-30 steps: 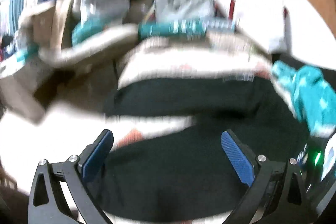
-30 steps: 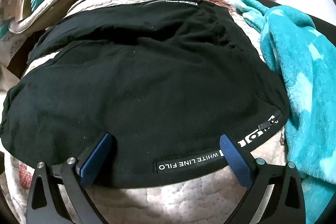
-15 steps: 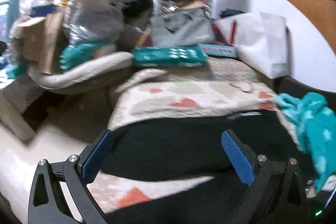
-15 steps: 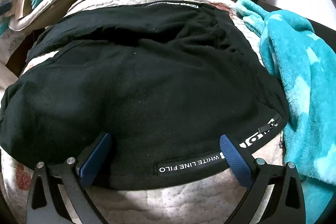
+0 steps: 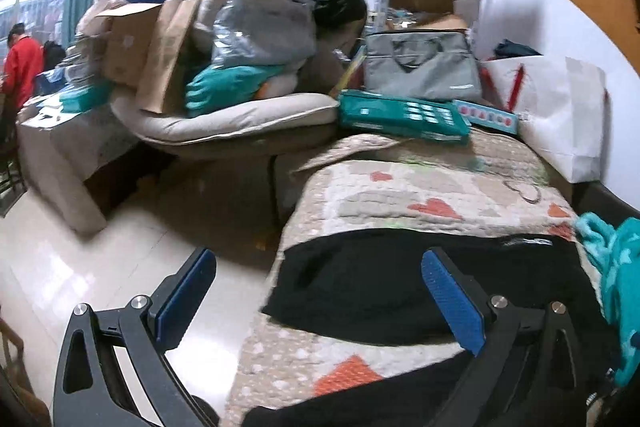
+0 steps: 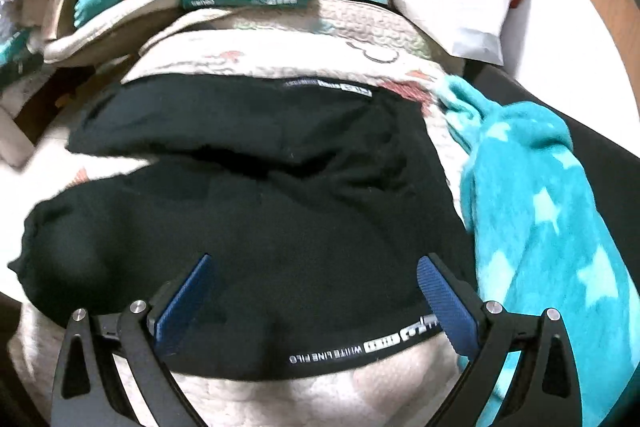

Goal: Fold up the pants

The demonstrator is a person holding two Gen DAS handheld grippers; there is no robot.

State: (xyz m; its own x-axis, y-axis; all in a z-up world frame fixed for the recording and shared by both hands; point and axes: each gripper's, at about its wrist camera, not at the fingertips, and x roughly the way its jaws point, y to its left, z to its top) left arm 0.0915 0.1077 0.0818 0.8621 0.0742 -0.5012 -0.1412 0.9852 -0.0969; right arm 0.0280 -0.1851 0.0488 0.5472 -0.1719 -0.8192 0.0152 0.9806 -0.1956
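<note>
1. Left gripper (image 5: 316, 291): fingers spread, holding nothing, hovering over the left edge of the black pants (image 5: 384, 279), partly above the floor (image 5: 80, 267).
2. The pants lie spread on the quilted cover (image 5: 420, 195), folded over once by the look of it, a printed hem band nearest the right camera.
3. Right gripper (image 6: 316, 291): fingers spread, empty, low over the pants' near part.
4. Teal blanket (image 6: 540, 219) touches the pants' right edge.
5. Advice: each gripper should pinch every layer at the pants' edge, lift evenly, and keep clear of the blanket.
</note>
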